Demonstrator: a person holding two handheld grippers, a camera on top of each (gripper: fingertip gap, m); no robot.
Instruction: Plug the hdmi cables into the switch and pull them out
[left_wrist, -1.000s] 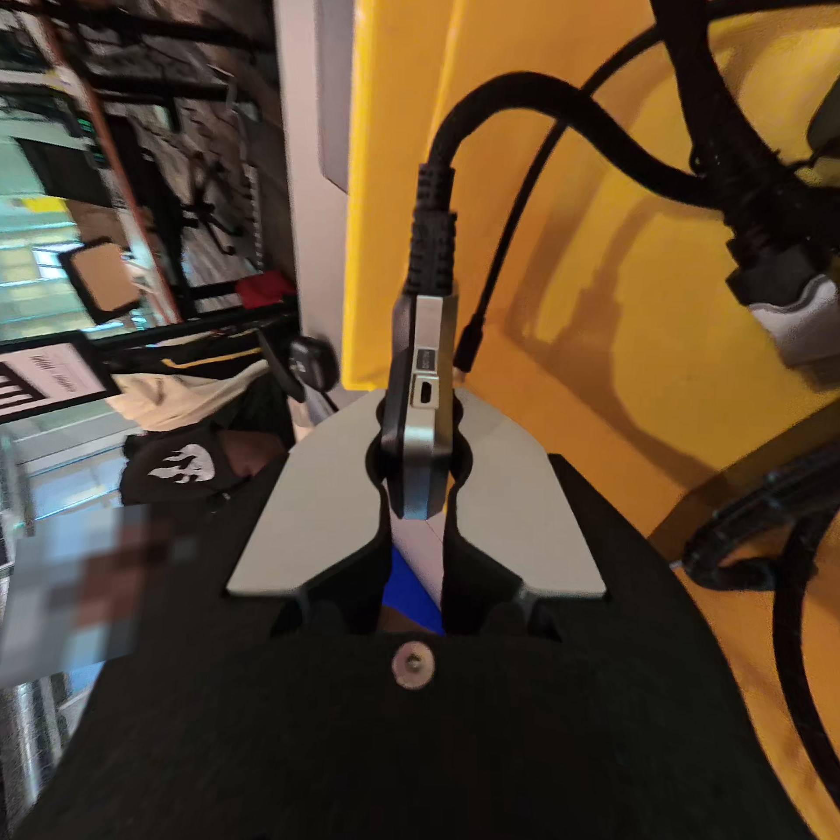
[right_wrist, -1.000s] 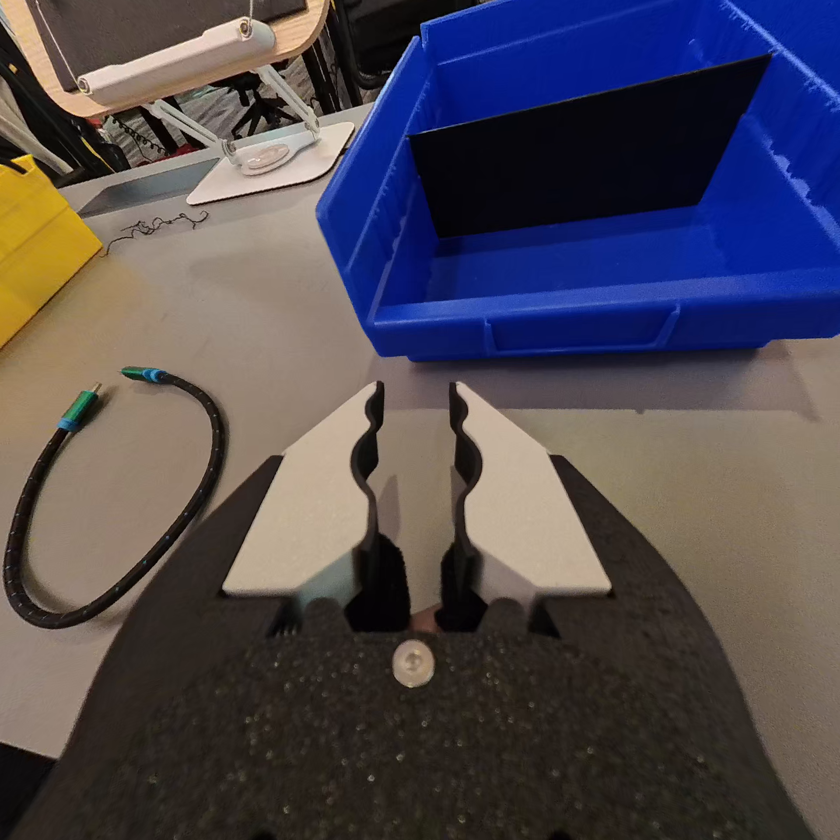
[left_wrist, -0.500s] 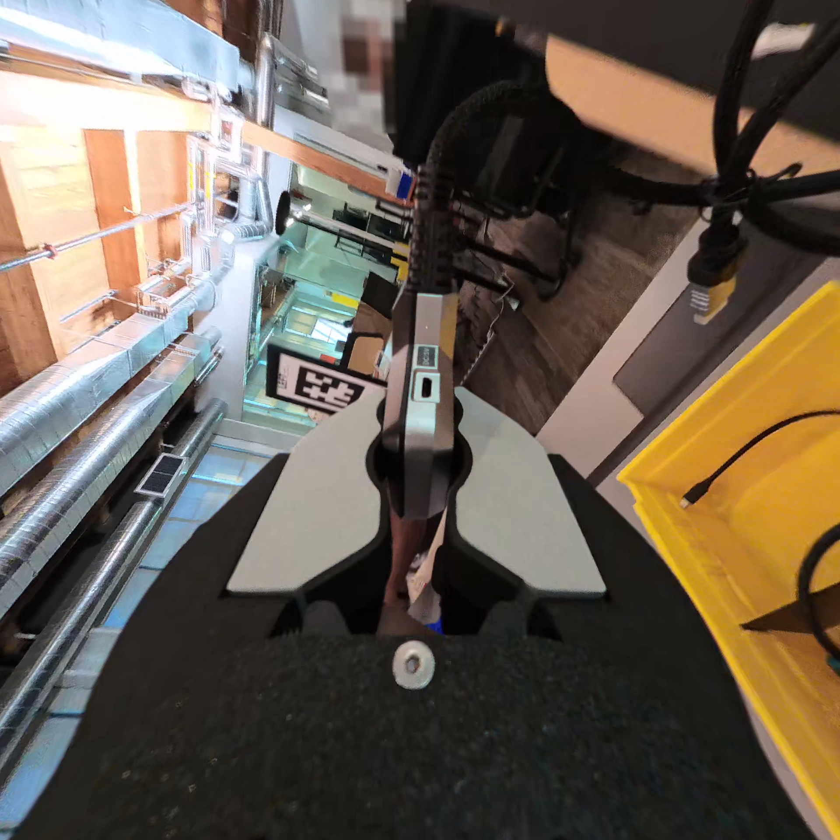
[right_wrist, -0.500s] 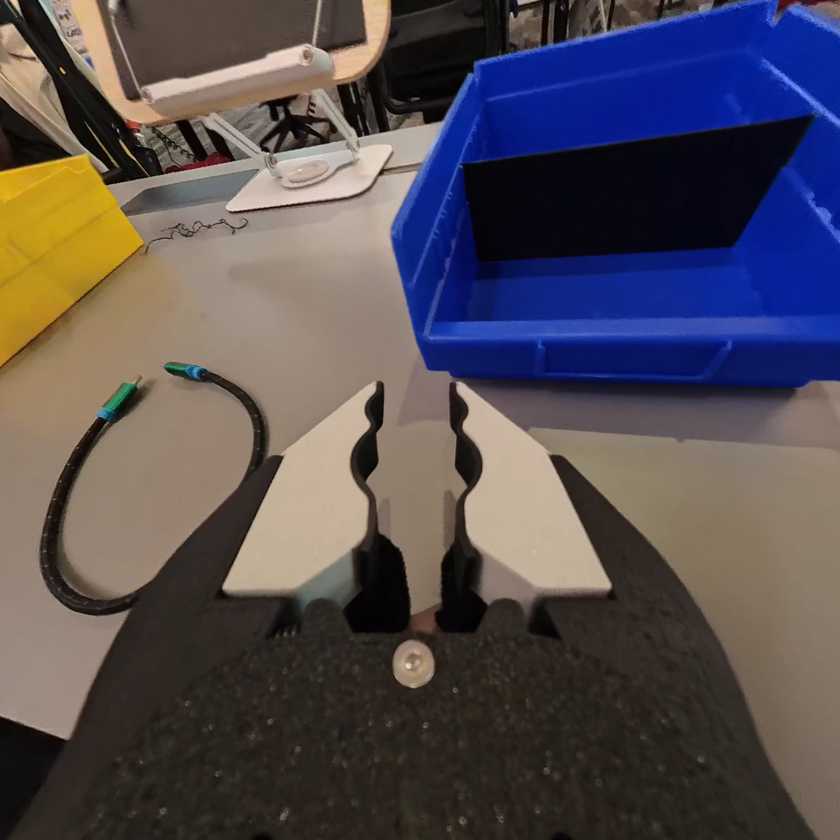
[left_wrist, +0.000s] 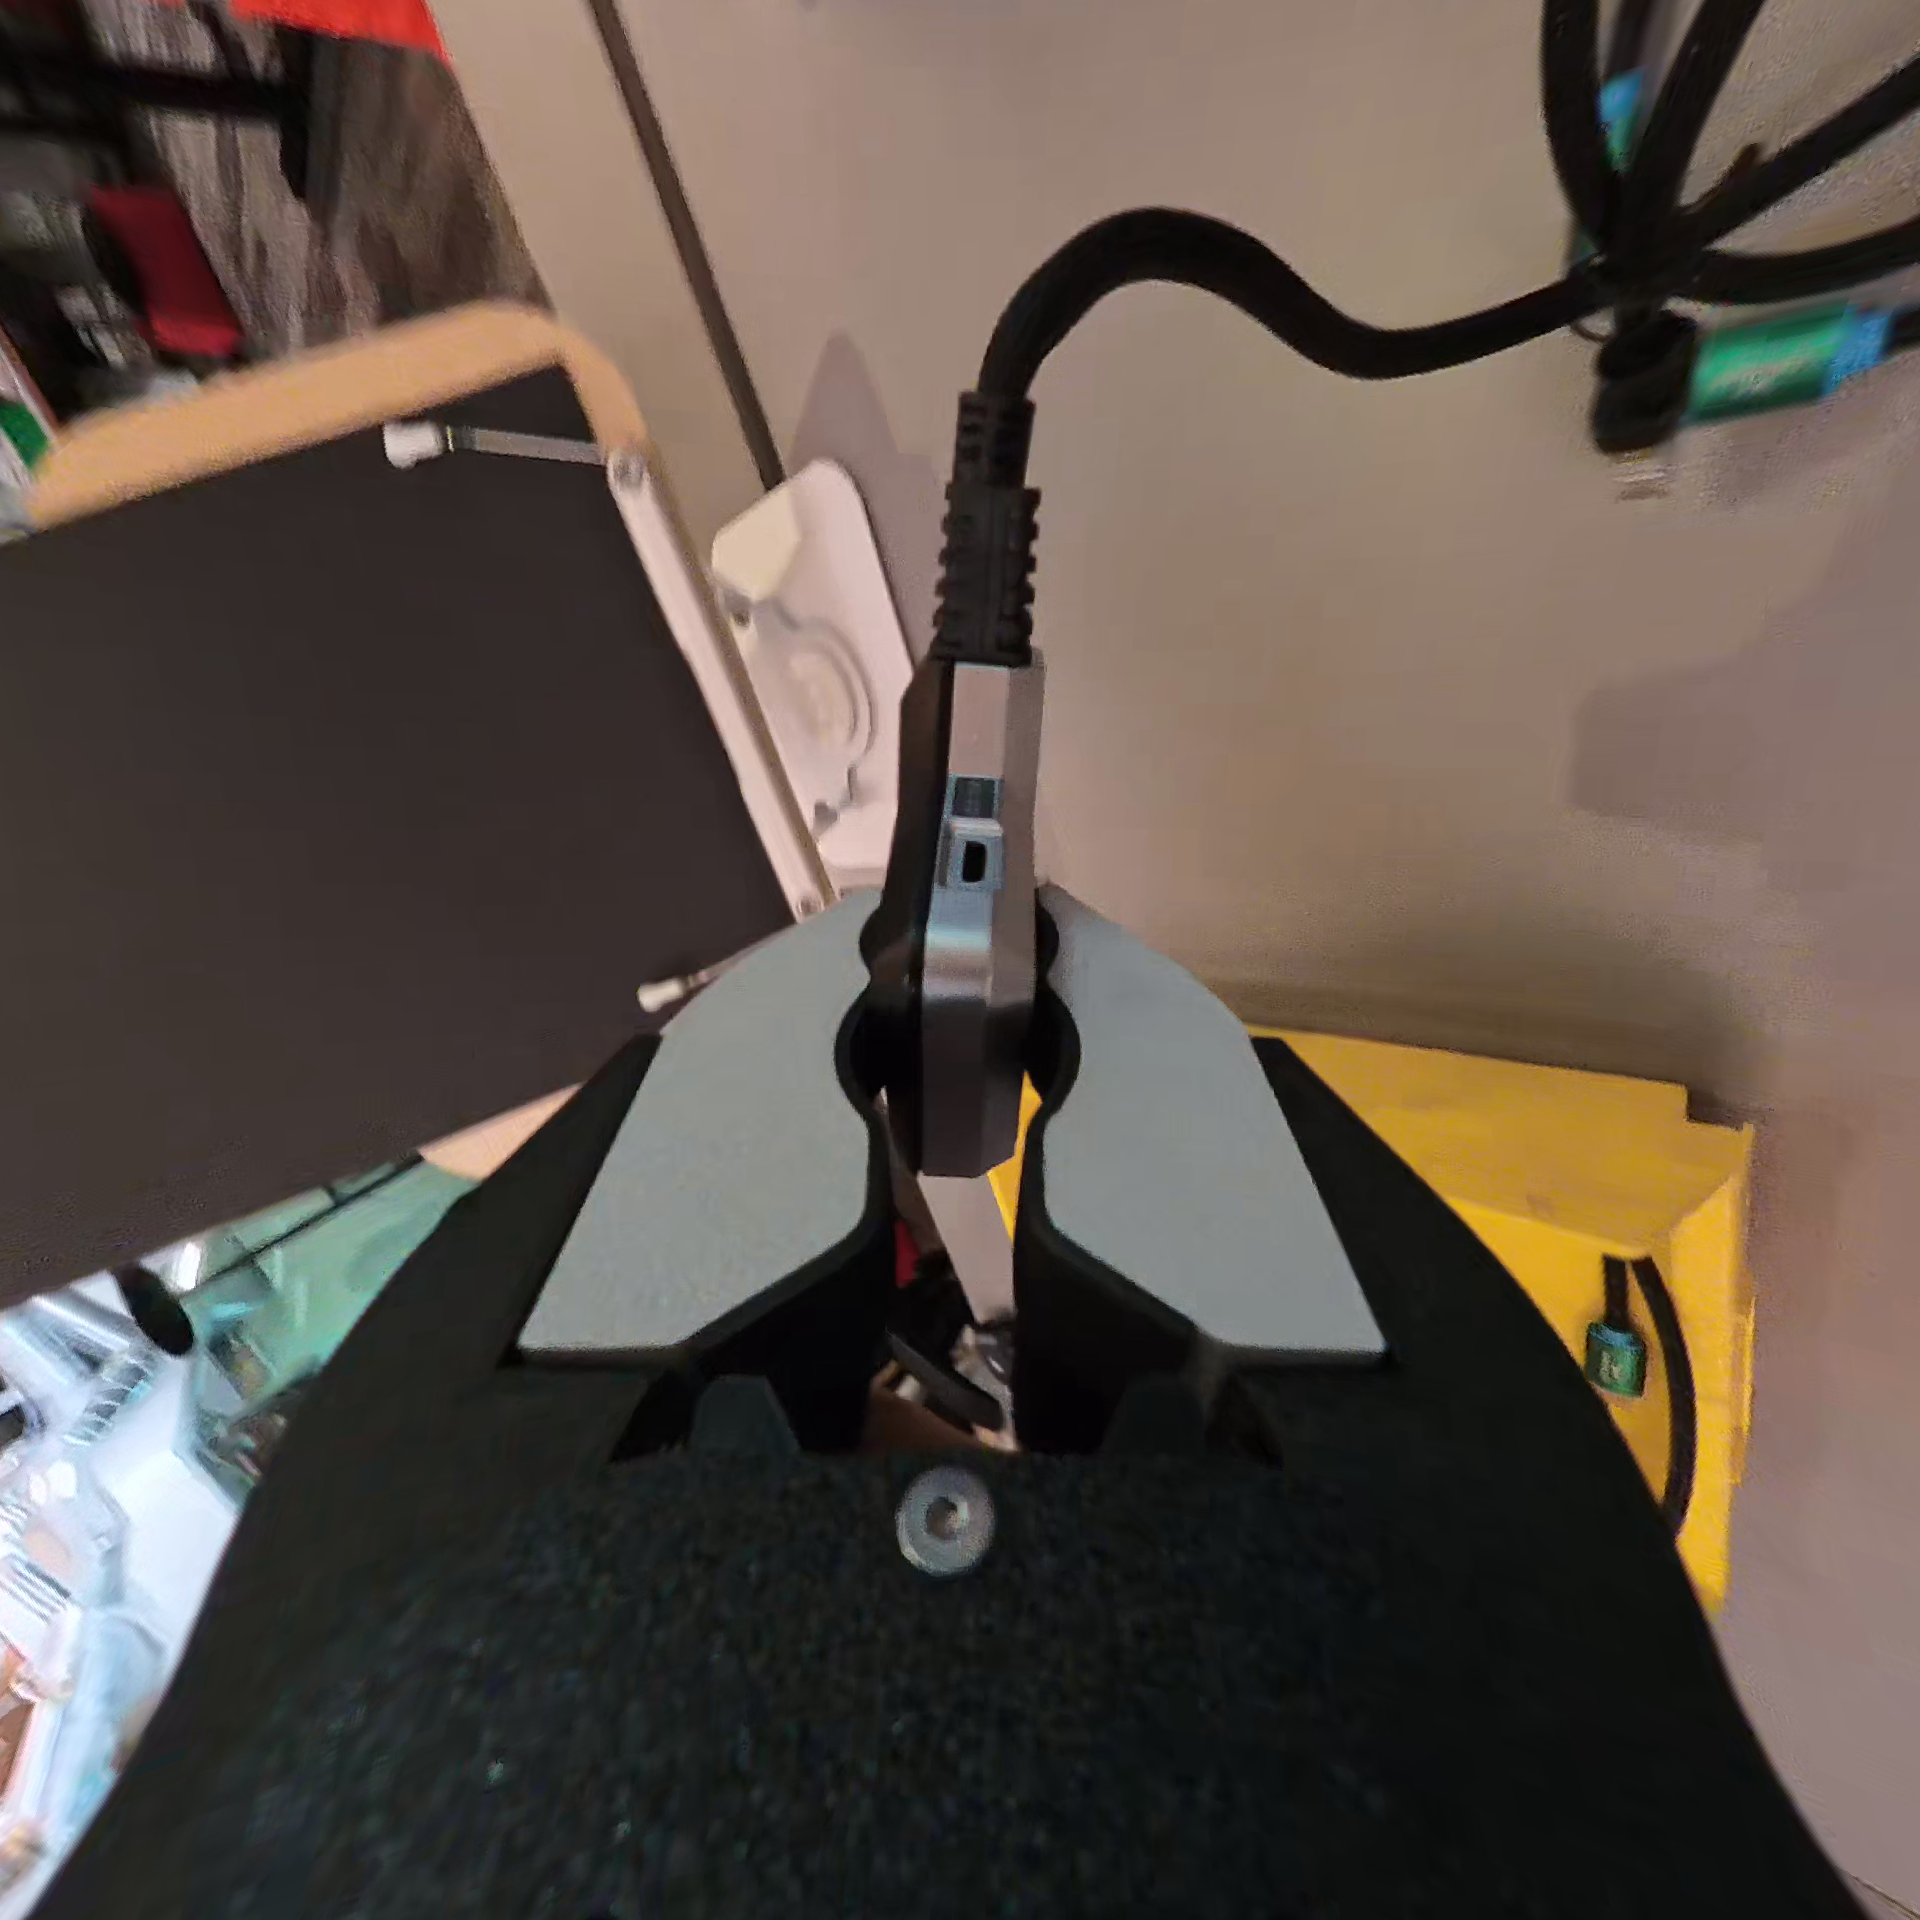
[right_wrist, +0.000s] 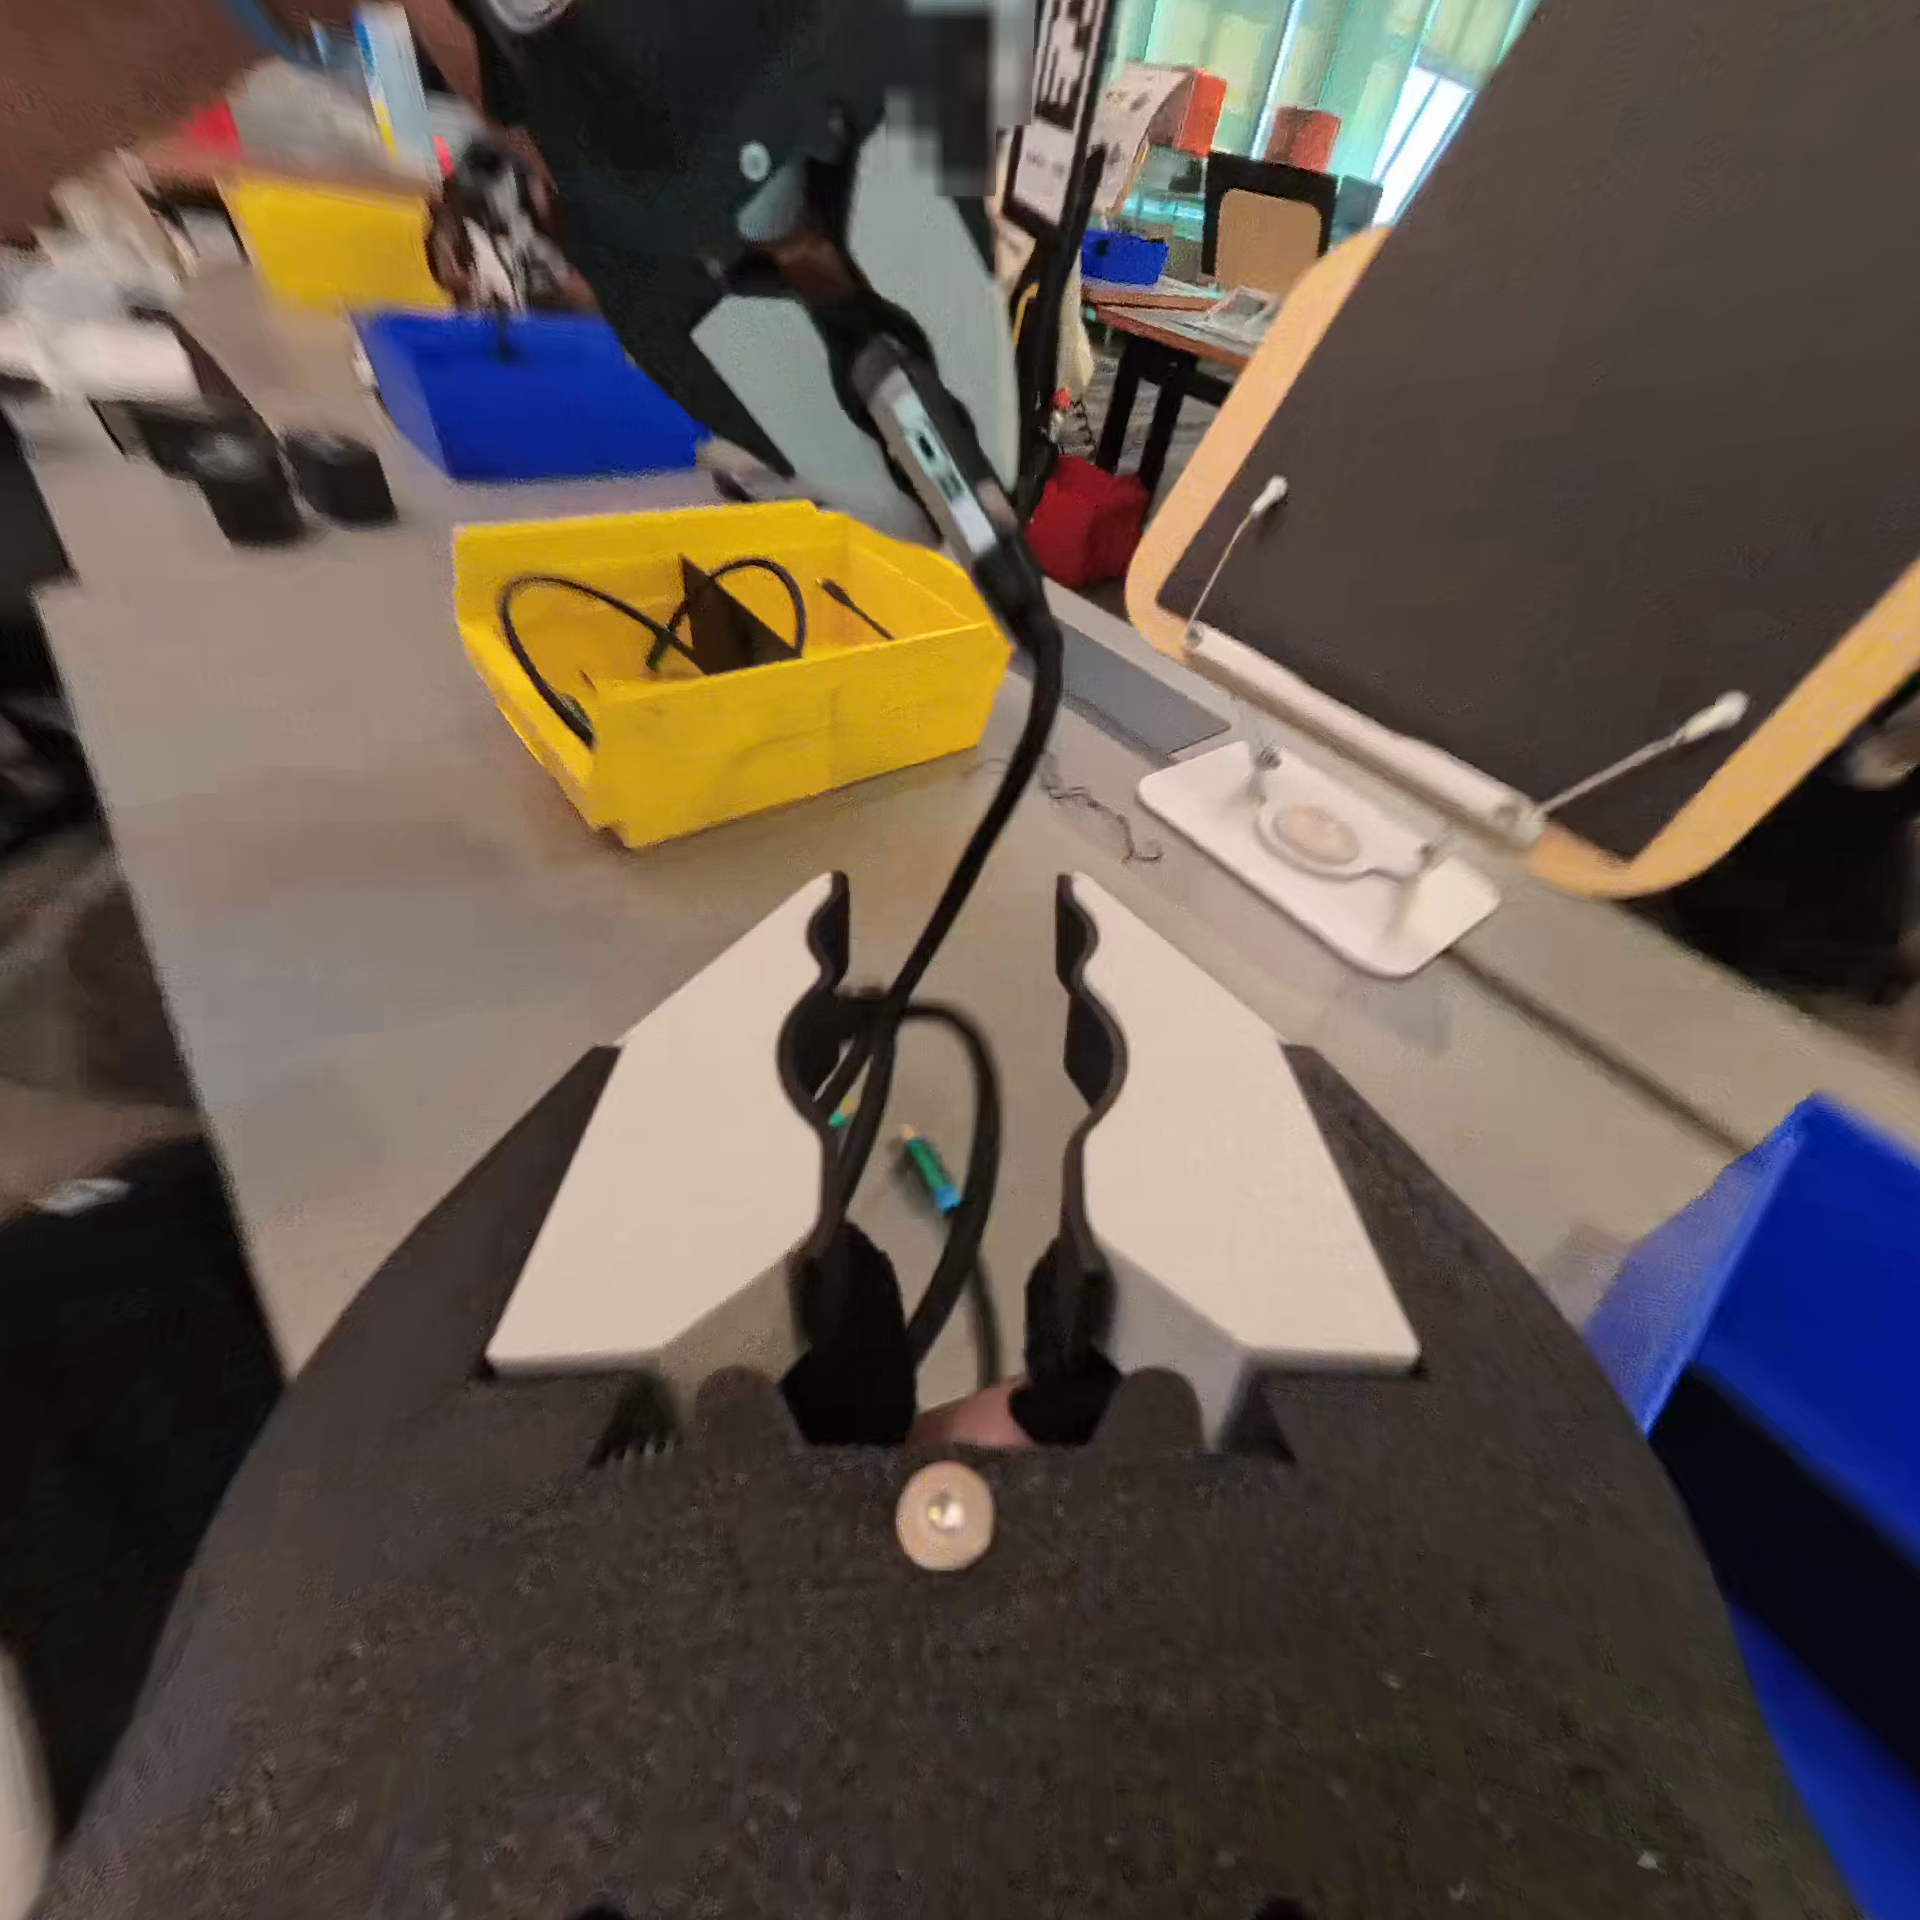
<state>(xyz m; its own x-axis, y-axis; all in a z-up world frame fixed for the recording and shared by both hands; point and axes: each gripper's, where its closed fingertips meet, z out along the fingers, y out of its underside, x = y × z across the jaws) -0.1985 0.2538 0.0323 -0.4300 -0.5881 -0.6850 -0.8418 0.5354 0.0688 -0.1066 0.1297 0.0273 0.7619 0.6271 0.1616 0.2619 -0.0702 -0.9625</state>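
Grey table (right_wrist: 343, 914) in a cluttered workroom. The left gripper (left_wrist: 961, 977) pinches the switch (left_wrist: 971, 935) edge-on above the table, beyond the yellow bin (right_wrist: 727, 717); its long axis runs along the fingers, and its pigtail cable (right_wrist: 966, 862) droops toward the right gripper (right_wrist: 951, 1049). That gripper, nearer the loose green-tipped HDMI cable (right_wrist: 935, 1174) on the table directly below it, hangs spread and empty.
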